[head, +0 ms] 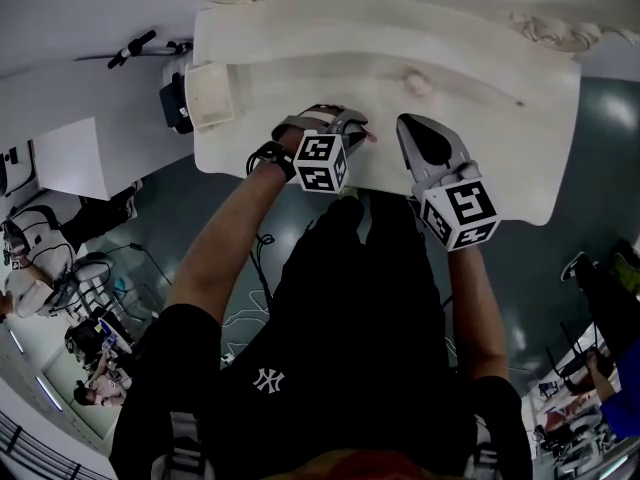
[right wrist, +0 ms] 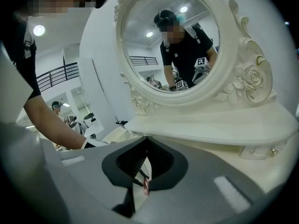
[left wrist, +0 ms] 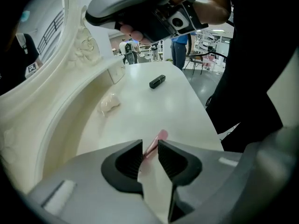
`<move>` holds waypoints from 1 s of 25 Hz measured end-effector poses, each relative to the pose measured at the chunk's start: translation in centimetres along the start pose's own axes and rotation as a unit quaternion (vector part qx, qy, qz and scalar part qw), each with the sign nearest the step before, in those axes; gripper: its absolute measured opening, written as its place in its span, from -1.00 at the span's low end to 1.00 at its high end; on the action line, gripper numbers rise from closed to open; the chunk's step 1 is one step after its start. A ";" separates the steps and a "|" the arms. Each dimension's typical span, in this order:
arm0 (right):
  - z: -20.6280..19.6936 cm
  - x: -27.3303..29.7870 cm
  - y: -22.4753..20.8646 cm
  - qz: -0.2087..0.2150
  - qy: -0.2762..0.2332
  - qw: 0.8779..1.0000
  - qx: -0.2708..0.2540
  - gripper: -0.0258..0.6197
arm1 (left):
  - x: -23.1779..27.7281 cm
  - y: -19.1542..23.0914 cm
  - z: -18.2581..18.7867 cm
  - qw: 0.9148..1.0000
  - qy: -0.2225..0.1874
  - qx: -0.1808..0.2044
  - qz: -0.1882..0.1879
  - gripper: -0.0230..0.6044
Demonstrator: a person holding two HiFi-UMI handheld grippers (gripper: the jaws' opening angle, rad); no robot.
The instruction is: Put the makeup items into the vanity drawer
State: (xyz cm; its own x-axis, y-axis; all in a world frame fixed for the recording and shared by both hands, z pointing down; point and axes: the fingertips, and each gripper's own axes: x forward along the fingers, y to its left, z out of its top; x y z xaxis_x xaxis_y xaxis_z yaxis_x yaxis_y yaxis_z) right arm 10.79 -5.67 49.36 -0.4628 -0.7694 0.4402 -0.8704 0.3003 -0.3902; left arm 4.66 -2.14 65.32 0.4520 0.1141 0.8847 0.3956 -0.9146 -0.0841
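My left claw (left wrist: pixel 150 146) pinches pink tube (left wrist: pixel 161 135) tight so it won't drop. Right claw (right wrist: pixel 147 141) pressed together over counter (left wrist: pixel 140 111), maybe ready for drawer.

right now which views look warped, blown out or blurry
Head view: fisheye bends the vanity top, which is washed out pale. Left gripper view: dark corners, the tube in the left claw soft. Right gripper view: mosaic patches, ceiling lights glare in the mirror.
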 end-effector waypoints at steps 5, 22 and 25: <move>0.1 0.9 -0.1 0.012 0.006 1.000 -0.001 -0.85 | 0.7 -0.3 -0.4 0.999 0.008 0.013 -0.029 -0.66; 1.2 1.7 0.5 0.006 0.004 1.000 -0.012 -0.85 | -1.3 0.6 0.7 0.988 -0.056 -0.146 0.012 -0.77; 1.6 1.7 1.8 -0.001 -0.001 1.000 -0.019 -0.85 | -3.1 0.5 0.9 0.982 -0.076 -0.172 0.031 -0.77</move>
State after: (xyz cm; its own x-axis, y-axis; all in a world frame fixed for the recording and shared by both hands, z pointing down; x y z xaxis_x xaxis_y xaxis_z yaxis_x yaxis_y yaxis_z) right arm 8.73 -7.38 48.11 -0.4611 -0.7714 0.4385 -0.8770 0.3208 -0.3579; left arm 4.15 -2.61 62.17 0.5918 0.0870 0.8014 0.0812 -0.9955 0.0481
